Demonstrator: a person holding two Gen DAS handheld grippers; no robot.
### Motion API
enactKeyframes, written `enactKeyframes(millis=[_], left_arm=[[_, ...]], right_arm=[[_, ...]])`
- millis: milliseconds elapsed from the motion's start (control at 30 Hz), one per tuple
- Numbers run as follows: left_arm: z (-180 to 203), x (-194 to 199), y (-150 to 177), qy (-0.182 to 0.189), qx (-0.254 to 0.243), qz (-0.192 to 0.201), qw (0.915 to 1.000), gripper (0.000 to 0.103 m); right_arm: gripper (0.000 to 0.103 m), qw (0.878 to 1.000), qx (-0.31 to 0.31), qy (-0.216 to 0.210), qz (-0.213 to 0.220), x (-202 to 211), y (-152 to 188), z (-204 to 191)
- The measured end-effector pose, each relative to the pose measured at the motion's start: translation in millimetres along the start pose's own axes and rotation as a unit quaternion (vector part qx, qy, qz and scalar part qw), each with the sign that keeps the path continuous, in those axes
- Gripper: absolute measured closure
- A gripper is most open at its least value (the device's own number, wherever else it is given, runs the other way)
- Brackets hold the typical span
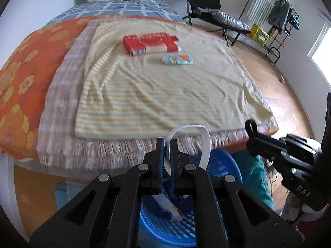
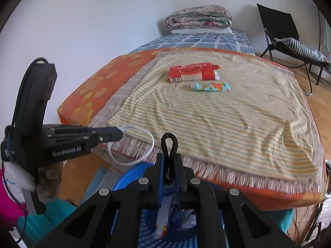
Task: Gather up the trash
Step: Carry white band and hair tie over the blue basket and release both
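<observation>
Left wrist view: the left tool is clamped on a white strip that loops up and over to the right of its fingers. Below it stands a blue basket at the near edge of the bed, with wrappers already lying inside. On the striped blanket, far from the tool, lie a red box and, just near and right of it, a small teal packet. At the right the right tool reaches in, closed on a black loop. A black chair and a clothes rack stand far right on the wooden floor.

Right wrist view: the right tool pinches the black loop, which stands upright between its fingers. The basket sits directly below, holding crumpled wrappers. At the left the left tool holds the white strip, which hangs in a curve over the blanket's fringe. The red box and teal packet rest mid-bed, well apart from both tools. A folded quilt lies at the far end.
</observation>
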State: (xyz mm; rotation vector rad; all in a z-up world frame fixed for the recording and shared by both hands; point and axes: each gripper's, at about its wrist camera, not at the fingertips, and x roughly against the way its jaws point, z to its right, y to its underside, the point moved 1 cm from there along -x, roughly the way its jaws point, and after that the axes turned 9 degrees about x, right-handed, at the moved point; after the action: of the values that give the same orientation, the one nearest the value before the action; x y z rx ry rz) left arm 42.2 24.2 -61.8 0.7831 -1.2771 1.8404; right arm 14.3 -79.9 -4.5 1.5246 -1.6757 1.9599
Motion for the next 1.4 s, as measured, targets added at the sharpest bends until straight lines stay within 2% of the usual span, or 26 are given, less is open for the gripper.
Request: enactKeyframes(millis=[467,500,667,900,1000,1100,1200,1400], left_arm=[[13.1,-18.9,54.1,-0.016,-0.037,-0.038,0.9985,0.100],[14.4,-20.6,57.2,-0.020,-0.042,-0.040,0.9982,0.100],[15.5,-23.2,62.7,-0.022,-0.047,-0.043,0.9977,0.100],[13.7,-24.2,62.4,-0.021,-0.043,-0.043,0.9979,0.100],[12.6,-25.2,62.8,-0.023,-0.041,-0.046,0.9978,0.099],[11.8,-27.8,63.5,-0.020,-0.038,-0.052,0.9977,0.088],[12.2,-28.1,64.0,-0.021,-0.039,-0.050,0.9978,0.073],[11.5,-28.2,62.2,-0.021,-0.037,-0.049,0.9979,0.072]], right_arm=[[0.095,0.998,-0.042,-0.005,-0.035,-10.8,48.8,4.7],[0.091,0.998,-0.044,-0.005,-0.038,-12.1,51.0,5.1],[0.090,0.998,-0.052,-0.009,-0.045,-16.4,57.0,5.9],[0.074,0.997,-0.058,-0.009,-0.051,-20.0,62.1,5.8],[0.073,0.997,-0.063,-0.007,-0.052,-20.6,62.4,8.0],[0.073,0.996,-0.064,-0.005,-0.053,-20.7,61.9,9.8],[0.062,0.996,-0.064,-0.002,-0.054,-20.4,61.4,10.4],[0.057,0.996,-0.067,0.000,-0.054,-19.3,61.4,13.0]])
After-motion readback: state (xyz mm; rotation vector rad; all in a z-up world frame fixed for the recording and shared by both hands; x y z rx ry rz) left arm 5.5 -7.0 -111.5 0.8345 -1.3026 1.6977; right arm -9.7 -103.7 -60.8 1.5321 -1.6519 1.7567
